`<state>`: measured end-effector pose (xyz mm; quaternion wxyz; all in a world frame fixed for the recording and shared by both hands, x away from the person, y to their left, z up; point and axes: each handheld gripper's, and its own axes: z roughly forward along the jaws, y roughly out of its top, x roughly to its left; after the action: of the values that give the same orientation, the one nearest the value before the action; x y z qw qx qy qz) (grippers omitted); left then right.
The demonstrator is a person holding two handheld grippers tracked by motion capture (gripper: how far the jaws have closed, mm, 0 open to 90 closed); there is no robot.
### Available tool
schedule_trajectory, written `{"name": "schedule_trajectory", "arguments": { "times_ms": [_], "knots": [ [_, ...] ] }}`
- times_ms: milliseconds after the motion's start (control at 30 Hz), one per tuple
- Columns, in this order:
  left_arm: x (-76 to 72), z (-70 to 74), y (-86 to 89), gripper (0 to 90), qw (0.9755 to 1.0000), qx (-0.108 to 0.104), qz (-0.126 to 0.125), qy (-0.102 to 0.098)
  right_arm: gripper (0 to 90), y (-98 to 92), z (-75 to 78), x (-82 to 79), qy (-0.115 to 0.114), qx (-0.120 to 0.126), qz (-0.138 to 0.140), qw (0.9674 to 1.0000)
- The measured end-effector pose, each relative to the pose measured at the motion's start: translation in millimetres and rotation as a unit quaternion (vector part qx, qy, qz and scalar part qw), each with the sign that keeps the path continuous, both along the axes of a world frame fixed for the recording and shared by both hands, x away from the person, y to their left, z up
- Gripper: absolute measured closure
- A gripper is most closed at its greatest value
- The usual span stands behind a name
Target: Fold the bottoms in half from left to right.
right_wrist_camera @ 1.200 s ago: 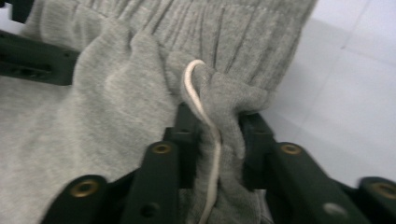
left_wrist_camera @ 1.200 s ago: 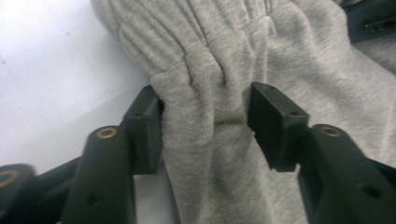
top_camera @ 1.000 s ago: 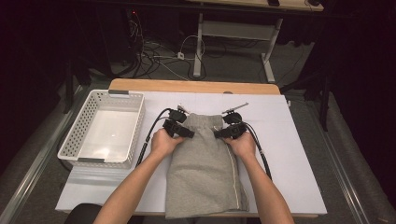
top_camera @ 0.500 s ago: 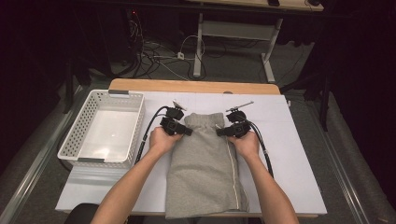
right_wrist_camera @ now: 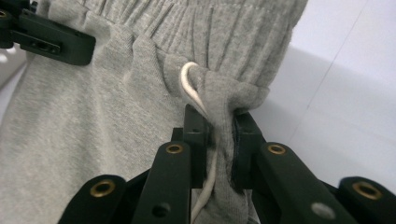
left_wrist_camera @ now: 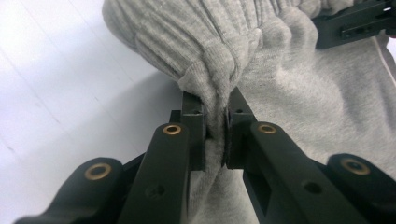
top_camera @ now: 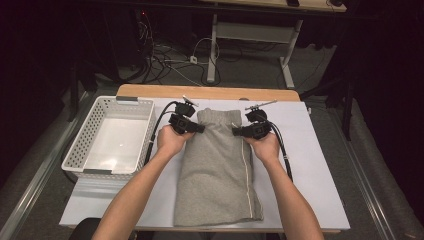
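**Both tongs pinch the sweatpants waistband**

While the grey sweatpants [top_camera: 218, 170] lie folded lengthwise on the white bench [top_camera: 320, 165], their elastic waistband [top_camera: 218, 117] sits at the far end, bunched between 2 tongs. The left tongs [top_camera: 196, 128] have just been closing and now clamp the waistband's left corner [left_wrist_camera: 215, 100]. The right tongs [top_camera: 238, 131] grip the right corner [right_wrist_camera: 219, 100], apparently with the white drawstring [right_wrist_camera: 189, 86] caught in too. A white basket [top_camera: 82, 150] stands just left of the sweatpants.
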<state>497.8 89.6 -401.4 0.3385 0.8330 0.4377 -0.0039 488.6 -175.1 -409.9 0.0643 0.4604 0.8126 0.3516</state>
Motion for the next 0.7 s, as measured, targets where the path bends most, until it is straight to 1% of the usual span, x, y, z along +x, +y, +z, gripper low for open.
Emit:
{"name": "schedule_trajectory", "arguments": {
  "times_ms": [133,233,367,500,700],
  "knots": [
    [6.7,11.8,2.1,80.7,0.9998,-0.006,0.005,-0.015,80.8,0.7,10.4,6.6,-0.015,0.001,-0.005,0.9999],
    [7.8,15.0,2.0,80.6,0.9997,-0.011,0.008,-0.020,80.8,1.8,14.9,9.3,-0.023,0.004,-0.009,0.9997],
    [5.3,10.7,1.7,80.3,0.9998,-0.001,-0.001,-0.018,80.7,2.5,12.3,8.1,-0.020,-0.001,-0.007,0.9998],
    [1.4,8.5,2.5,80.2,0.9999,-0.003,0.000,-0.016,80.7,2.5,8.5,5.2,-0.020,0.004,-0.006,0.9998],
    [-6.6,9.3,4.2,80.1,0.9997,-0.001,-0.015,-0.019,80.7,2.2,5.6,-0.4,-0.021,0.008,0.000,0.9998]
  ]
}}
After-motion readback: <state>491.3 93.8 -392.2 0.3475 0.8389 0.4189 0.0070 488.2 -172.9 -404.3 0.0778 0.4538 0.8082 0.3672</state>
